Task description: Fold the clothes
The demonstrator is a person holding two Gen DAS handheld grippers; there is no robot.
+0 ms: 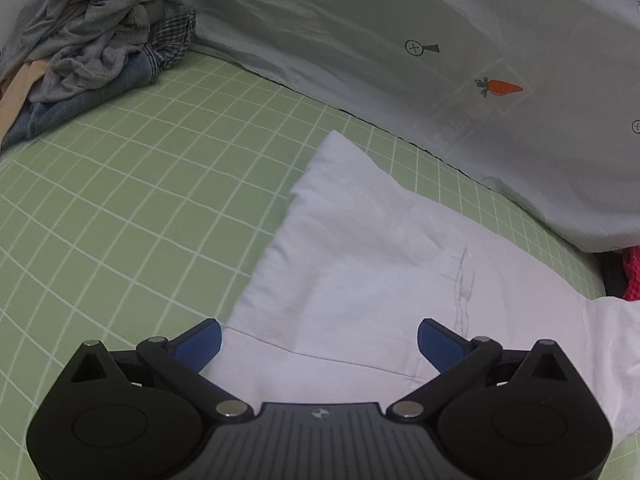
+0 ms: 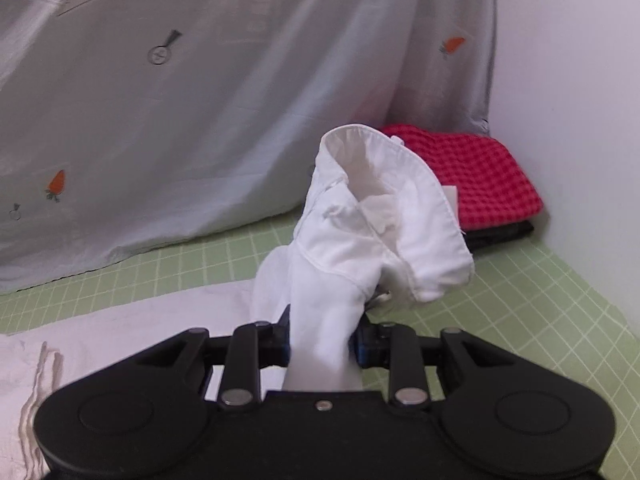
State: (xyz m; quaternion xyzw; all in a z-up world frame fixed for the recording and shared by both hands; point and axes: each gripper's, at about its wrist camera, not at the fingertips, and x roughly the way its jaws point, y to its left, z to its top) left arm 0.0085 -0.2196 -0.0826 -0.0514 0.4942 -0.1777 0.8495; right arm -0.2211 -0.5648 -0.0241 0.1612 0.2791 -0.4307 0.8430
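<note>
Mid-fold on the white shirt (image 1: 360, 248), spread on the green checked bed sheet (image 1: 120, 184): right tool (image 2: 320, 344) pinches its collar end, lifted. Left tool (image 1: 320, 340) hovers spread wide over the hem. Next, I'd say: carry the collar across and lay it flat.

Support: bed under green white-gridded sheet (image 1: 140, 184). On it: flat white cotton shirt (image 1: 360, 248) centre-right, crumpled grey-and-denim clothes heap (image 1: 80, 52) upper left, folded red checked cloth (image 2: 472, 176) right.
</note>
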